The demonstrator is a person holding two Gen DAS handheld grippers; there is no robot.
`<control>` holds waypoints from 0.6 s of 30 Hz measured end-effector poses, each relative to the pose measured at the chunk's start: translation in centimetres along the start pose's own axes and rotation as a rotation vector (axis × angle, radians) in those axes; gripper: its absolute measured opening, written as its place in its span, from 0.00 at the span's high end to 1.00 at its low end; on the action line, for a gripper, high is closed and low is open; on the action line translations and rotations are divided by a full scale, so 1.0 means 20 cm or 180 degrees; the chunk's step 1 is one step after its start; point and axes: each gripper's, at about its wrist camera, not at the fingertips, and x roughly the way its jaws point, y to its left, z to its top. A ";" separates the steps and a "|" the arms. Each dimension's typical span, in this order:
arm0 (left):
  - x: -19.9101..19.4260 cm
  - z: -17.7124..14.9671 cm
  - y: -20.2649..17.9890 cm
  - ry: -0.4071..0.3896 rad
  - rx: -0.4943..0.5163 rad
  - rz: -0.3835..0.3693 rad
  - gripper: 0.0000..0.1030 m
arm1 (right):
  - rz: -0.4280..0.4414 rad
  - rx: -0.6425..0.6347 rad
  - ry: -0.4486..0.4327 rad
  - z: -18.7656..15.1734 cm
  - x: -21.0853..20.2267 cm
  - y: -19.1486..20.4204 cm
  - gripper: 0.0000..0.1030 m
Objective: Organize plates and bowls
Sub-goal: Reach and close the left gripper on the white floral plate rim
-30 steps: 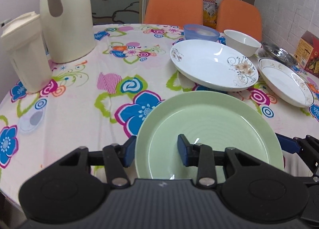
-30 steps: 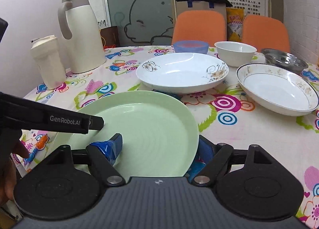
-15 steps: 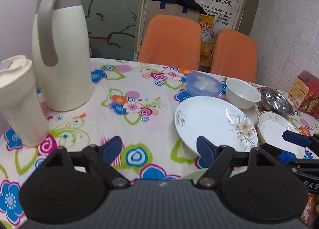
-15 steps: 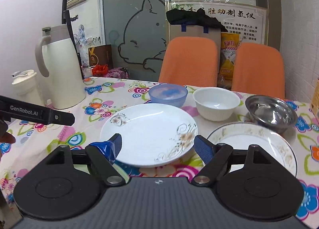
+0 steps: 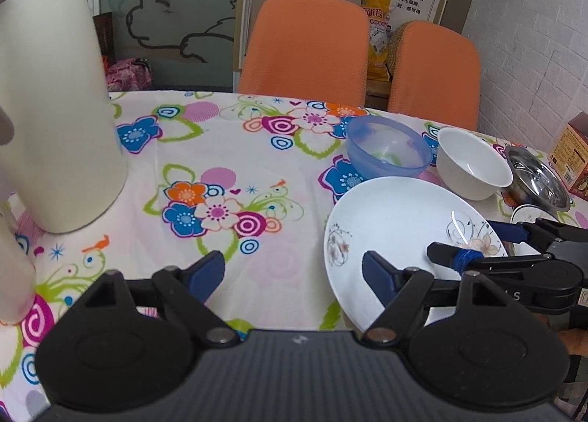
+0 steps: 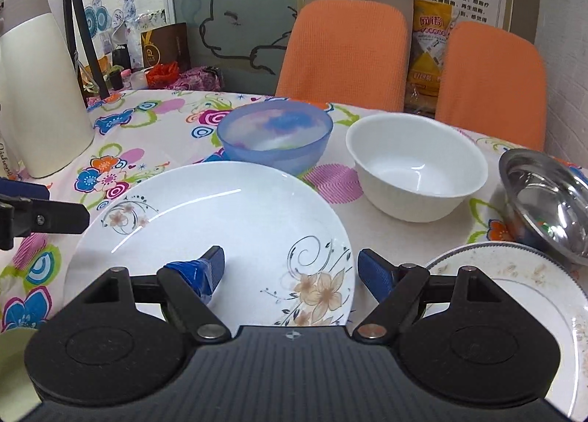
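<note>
Currently both jaw pairs spread, gripping nothing. Right gripper (image 6: pixel 290 267) hovers over floral white plate (image 6: pixel 228 208); left gripper (image 5: pixel 294 278) straddles its left rim.

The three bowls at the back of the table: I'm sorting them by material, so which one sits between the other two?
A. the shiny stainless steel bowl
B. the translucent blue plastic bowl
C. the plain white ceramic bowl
C. In the right wrist view the plain white ceramic bowl stands in the middle, with the translucent blue plastic bowl to its left and the shiny stainless steel bowl to its right.
</note>
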 end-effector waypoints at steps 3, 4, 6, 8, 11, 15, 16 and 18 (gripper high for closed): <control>0.02 0.00 -0.01 0.0013 0.0046 -0.0009 0.25 | 0.0018 -0.0009 -0.0003 0.00 -0.01 0.03 0.33; 0.02 0.00 -0.02 0.0013 0.0050 -0.0007 0.25 | -0.0007 0.0010 -0.0006 0.00 -0.02 0.03 0.33; 0.03 0.00 -0.02 0.0020 0.0059 -0.0008 0.25 | 0.0056 0.0076 -0.0009 0.00 -0.03 0.04 0.33; 0.04 0.00 -0.03 0.0031 0.0058 0.0005 0.25 | 0.0164 0.0098 -0.0005 0.01 -0.03 0.05 0.33; 0.05 0.00 -0.04 0.0054 0.0082 0.0015 0.25 | 0.0087 0.0003 -0.0086 0.00 -0.05 0.06 0.35; 0.08 0.00 -0.06 0.0068 0.0100 -0.0016 0.25 | 0.0182 0.0066 -0.0031 -0.03 -0.07 0.05 0.34; 0.09 0.00 -0.07 0.0084 0.0103 -0.0031 0.25 | 0.0180 0.0093 0.0006 -0.05 -0.06 0.06 0.34; 0.12 -0.01 -0.08 0.0119 0.0123 -0.0041 0.25 | 0.0135 0.0009 -0.0045 -0.07 -0.07 0.08 0.34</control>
